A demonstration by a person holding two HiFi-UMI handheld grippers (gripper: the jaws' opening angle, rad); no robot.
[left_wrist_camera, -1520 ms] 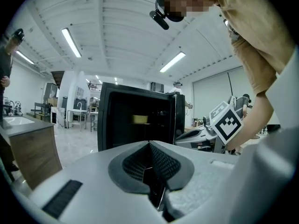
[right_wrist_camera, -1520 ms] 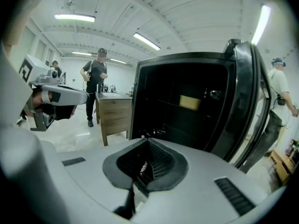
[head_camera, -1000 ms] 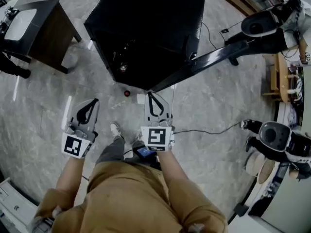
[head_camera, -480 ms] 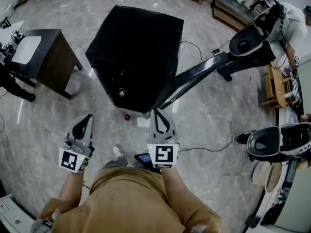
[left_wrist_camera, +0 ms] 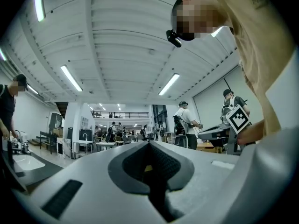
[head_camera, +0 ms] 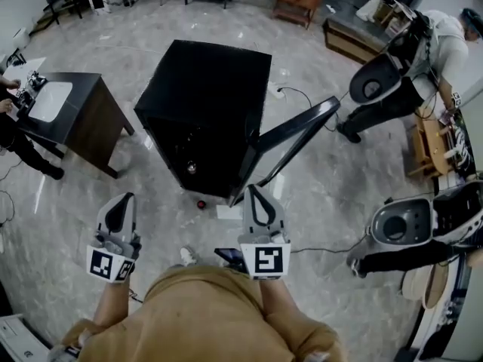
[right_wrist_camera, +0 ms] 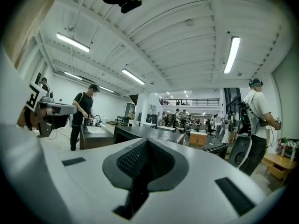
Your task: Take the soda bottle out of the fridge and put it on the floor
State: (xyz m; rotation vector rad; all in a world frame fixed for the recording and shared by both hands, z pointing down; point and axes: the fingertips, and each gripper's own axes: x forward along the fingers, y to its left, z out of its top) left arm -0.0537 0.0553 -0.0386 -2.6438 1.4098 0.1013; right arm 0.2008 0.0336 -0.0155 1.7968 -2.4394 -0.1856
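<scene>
A black fridge (head_camera: 207, 104) stands on the marble floor with its door (head_camera: 290, 138) swung open to the right. On the floor just before it stands a small dark bottle with a red cap (head_camera: 200, 204). A shiny object (head_camera: 191, 168) shows inside the fridge's dark opening; what it is I cannot tell. My left gripper (head_camera: 124, 196) hangs at the lower left, shut and empty. My right gripper (head_camera: 255, 188) is right of the bottle and well above it, also shut and empty. In the left gripper view (left_wrist_camera: 149, 143) and the right gripper view (right_wrist_camera: 147, 141) the jaws meet with nothing between them.
A dark wooden table (head_camera: 83, 115) with a white basin stands at the left. A white sheet (head_camera: 227, 211) lies by the bottle. A cable (head_camera: 324, 249) runs across the floor on the right. People and grey machines (head_camera: 400, 221) stand along the right side.
Both grippers have lifted away from the floor and now point about level. The head view takes in more of the room, and the fridge and bottle look farther off.
</scene>
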